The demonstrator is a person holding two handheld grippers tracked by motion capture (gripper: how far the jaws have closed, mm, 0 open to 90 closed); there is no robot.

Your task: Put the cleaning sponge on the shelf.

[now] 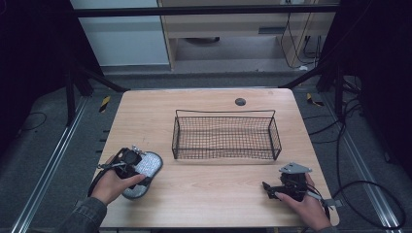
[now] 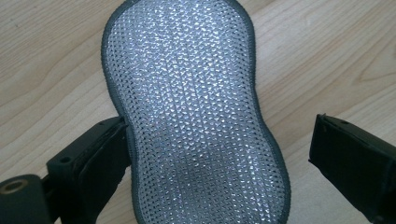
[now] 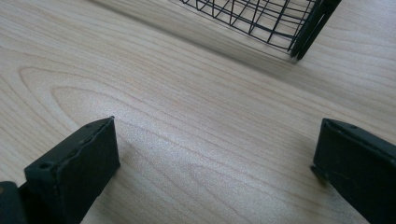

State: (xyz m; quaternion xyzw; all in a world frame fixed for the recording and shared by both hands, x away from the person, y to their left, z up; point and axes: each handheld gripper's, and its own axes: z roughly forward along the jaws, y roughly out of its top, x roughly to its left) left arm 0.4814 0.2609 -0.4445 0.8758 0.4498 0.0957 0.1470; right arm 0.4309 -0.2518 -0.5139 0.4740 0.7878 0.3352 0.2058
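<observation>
On the counter [image 1: 209,187], the work in hand looks like picking up the scouring pad [image 2: 196,116], probably to drop it in the wire basket [image 1: 224,136] that stands well apart toward the middle. The pad, a silver mesh sponge with a grey edge and a narrowed waist, lies flat on the wood near the left front corner. The main risk, as I judge it, is a poor grip: the left gripper [image 2: 219,154] straddles the pad near its waist with its jaws wide, one jaw touching or almost touching the pad's edge while the other stands clear of it. If the jaws close from this off-centre stance, the near one could shove the pad sideways before the far one arrives, or the soft pad could buckle and squirt out. Closing too high above the wood could pinch just the top mesh, and the pad might then droop or slip free on the way to the basket, perhaps catching on its rim.

As for pose, the left hand [image 1: 114,183] holds its gripper low over the pad, pointed forward and slightly right, forearm coming in from the bottom left. The right hand [image 1: 303,199] rests near the front right corner; the right gripper [image 3: 215,163] sits low over bare wood, jaws wide and holding nothing, aimed toward the basket's corner
</observation>
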